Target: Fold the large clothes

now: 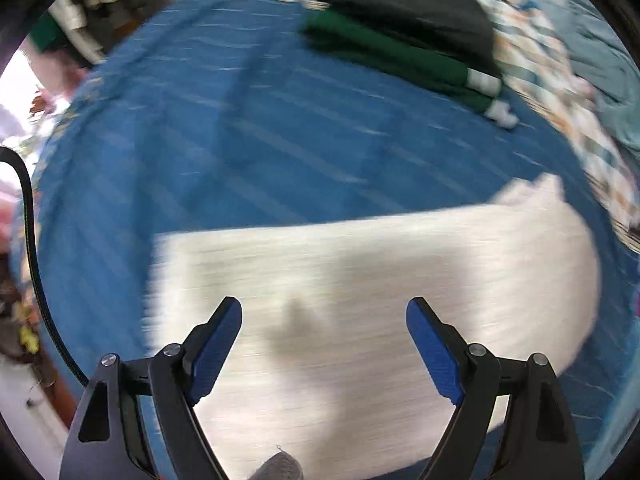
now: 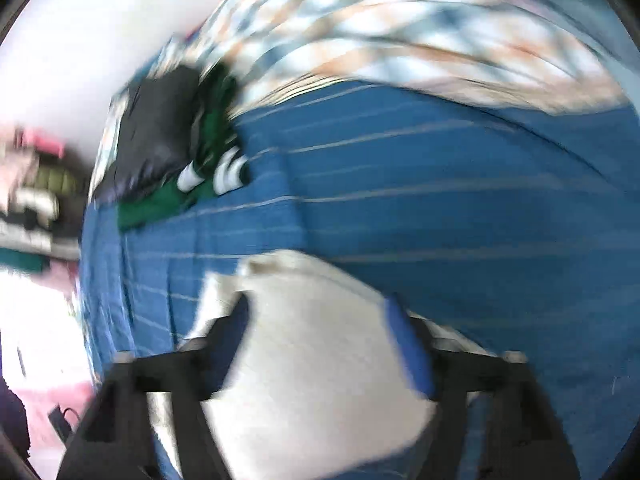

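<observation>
A white garment (image 1: 360,280) lies folded in a rough rectangle on the blue striped bedsheet (image 1: 240,128). My left gripper (image 1: 324,312) is open, its blue pads wide apart, just above the garment's near part. In the right wrist view the same white garment (image 2: 312,360) shows between the fingers of my right gripper (image 2: 320,320), which is open above it. Both views are blurred by motion.
A pile of dark and green clothes (image 1: 400,28) lies at the far side of the bed, also in the right wrist view (image 2: 172,140). A checked blanket (image 2: 400,32) lies beyond it. Cluttered furniture (image 1: 72,20) stands left of the bed.
</observation>
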